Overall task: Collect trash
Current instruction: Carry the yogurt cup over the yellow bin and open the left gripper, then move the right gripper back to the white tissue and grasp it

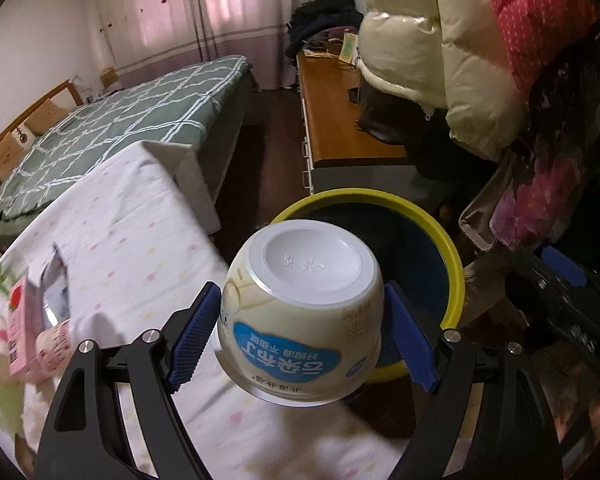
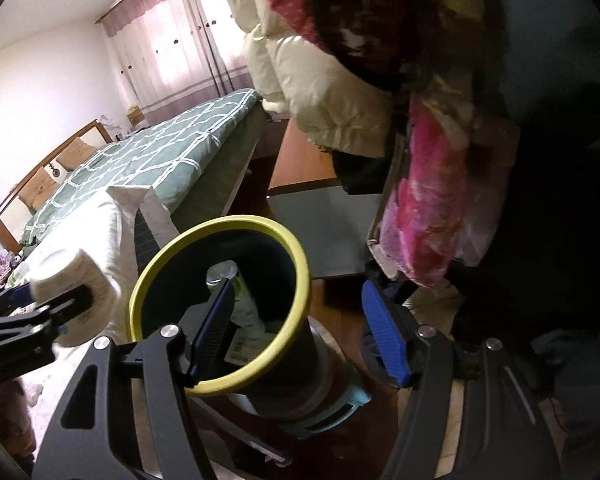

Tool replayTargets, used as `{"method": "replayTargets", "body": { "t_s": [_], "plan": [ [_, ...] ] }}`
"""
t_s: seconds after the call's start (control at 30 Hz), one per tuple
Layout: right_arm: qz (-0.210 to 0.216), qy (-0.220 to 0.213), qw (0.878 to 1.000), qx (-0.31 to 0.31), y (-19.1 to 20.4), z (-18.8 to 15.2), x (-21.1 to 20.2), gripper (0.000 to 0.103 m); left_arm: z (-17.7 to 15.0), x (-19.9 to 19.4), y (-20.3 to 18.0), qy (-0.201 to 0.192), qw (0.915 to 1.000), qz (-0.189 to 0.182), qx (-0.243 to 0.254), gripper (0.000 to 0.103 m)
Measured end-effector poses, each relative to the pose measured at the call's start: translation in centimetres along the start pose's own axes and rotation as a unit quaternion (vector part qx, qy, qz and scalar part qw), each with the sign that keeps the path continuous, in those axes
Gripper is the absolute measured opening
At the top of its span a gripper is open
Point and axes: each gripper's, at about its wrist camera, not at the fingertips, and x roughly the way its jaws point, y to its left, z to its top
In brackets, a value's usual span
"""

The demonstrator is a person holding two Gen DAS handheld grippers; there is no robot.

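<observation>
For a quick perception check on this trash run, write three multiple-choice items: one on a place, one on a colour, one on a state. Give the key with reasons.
1. Where is the bin relative to the cloth-covered table?
A. On top of it
B. On the floor beside it
C. On the bed

2. What colour is the bin's rim?
A. Red
B. White
C. Yellow-green

3. What is the left gripper doing?
A. Clamping a white pudding cup
B. Open and empty
C. Holding a pink carton

Key: 1 B, the right wrist view shows the bin standing on the floor at the table's edge. 2 C, the ring round the dark opening is yellow-green in both views. 3 A, both blue pads press the cup's sides, its base facing the camera.
</observation>
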Motion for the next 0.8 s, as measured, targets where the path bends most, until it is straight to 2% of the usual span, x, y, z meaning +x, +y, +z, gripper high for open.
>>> {"method": "replayTargets", "body": {
  "t_s": [0.13,0.2,0.3,0.47,0.6,0.7,0.8],
  "plan": [
    [-0.005,0.002,1.000,0.001,-0.3,0.0,0.0,0.065,0.8,1.7,-0.5,0.004,1.0000,-0.001,-0.003,0.082],
    [-0.005,0.005,1.000,0.000,-0.2,0.0,0.1,0.066,1.2,2.1,-0.5,0.004,0.9999,0.005,-0.009,0.090],
    [-0.003,0.007,1.000,-0.005,0.1,-0.2,0.2,0.066,1.4,1.0,0.5,-0.011,0.9995,0.018,-0.024,0.093],
    [0.011,0.014,1.000,-0.018,1.7,-0.8,0.4,0.066,0.6,-3.4,3.7,-0.040,0.9970,0.036,-0.055,0.096],
    [0.028,0.024,0.999,-0.035,3.6,-1.4,0.7,0.066,-1.3,-8.1,6.9,-0.071,0.9925,0.055,-0.083,0.097],
    [0.043,0.030,0.997,-0.052,5.7,-1.9,0.7,0.066,-3.4,-11.3,9.6,-0.089,0.9869,0.079,-0.109,0.098],
    [0.064,0.038,0.995,-0.073,8.3,-2.7,0.8,0.066,-6.3,-14.5,12.7,-0.107,0.9769,0.116,-0.144,0.098]
  ]
}}
